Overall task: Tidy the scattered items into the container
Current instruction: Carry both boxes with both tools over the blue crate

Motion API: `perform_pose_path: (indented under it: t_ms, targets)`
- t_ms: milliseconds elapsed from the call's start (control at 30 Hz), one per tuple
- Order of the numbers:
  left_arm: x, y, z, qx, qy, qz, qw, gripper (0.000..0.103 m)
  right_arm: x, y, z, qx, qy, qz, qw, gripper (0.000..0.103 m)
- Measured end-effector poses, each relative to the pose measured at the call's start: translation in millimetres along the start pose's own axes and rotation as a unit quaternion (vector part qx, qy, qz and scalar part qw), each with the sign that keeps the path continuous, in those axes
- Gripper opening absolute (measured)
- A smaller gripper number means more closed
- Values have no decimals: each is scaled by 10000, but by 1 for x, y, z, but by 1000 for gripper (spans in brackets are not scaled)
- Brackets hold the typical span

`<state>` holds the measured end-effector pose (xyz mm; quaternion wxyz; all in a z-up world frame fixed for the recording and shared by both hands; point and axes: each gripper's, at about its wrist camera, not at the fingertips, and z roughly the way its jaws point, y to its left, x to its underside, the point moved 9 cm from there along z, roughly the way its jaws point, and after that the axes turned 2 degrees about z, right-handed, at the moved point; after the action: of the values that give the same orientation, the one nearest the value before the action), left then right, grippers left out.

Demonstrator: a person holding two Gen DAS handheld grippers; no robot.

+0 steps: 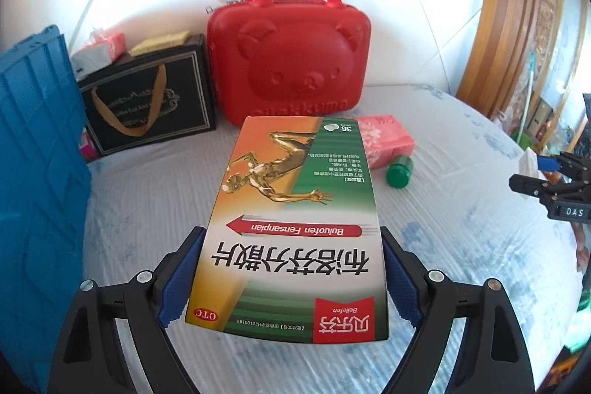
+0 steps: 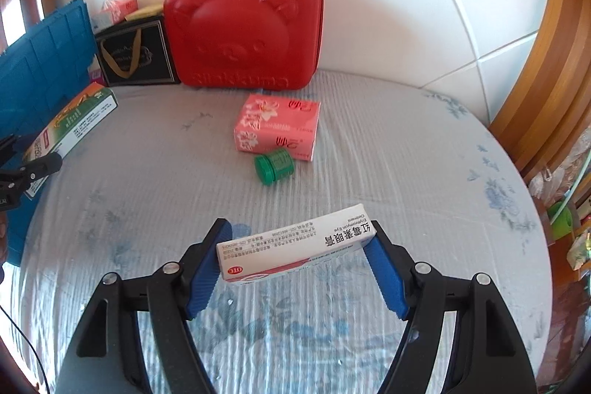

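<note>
My left gripper (image 1: 291,279) is shut on a large orange-and-green medicine box (image 1: 291,228), held above the bed; the box also shows in the right wrist view (image 2: 70,124). My right gripper (image 2: 297,253) is shut on a small white-and-red ointment box (image 2: 295,246), held crosswise between the blue pads (image 2: 384,279). A closed red bear-face case (image 1: 288,61) (image 2: 243,28) stands upright at the back against the headboard. A pink tissue pack (image 2: 277,126) (image 1: 388,139) and a green bottle (image 2: 275,167) (image 1: 399,172) lie in front of it.
A blue plastic crate (image 1: 37,143) (image 2: 40,61) stands at the left. A black gift bag (image 1: 147,98) (image 2: 136,54) with tissue packs behind it sits beside the red case. The grey patterned bedspread (image 2: 369,172) ends at the right by a wooden frame (image 2: 554,80).
</note>
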<state>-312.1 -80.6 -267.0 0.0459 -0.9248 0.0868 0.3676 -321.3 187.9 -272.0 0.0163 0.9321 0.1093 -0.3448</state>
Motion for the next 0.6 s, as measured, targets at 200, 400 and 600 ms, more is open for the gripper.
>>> perform_pose_path:
  t_ms: [200,400,600]
  targets:
    - [-12,0,-55,-161,-168,-46,9997,88,-7,10,-64,23,-158,69,9998,72]
    - [-14,1,-104,-216,-337,-18,9992,88,-9,17,-121,96,-274,186,9994,72]
    - [-8,0,-151,-313,-540,63,9980,88,4,31,-170,98,-335,255,9991,72]
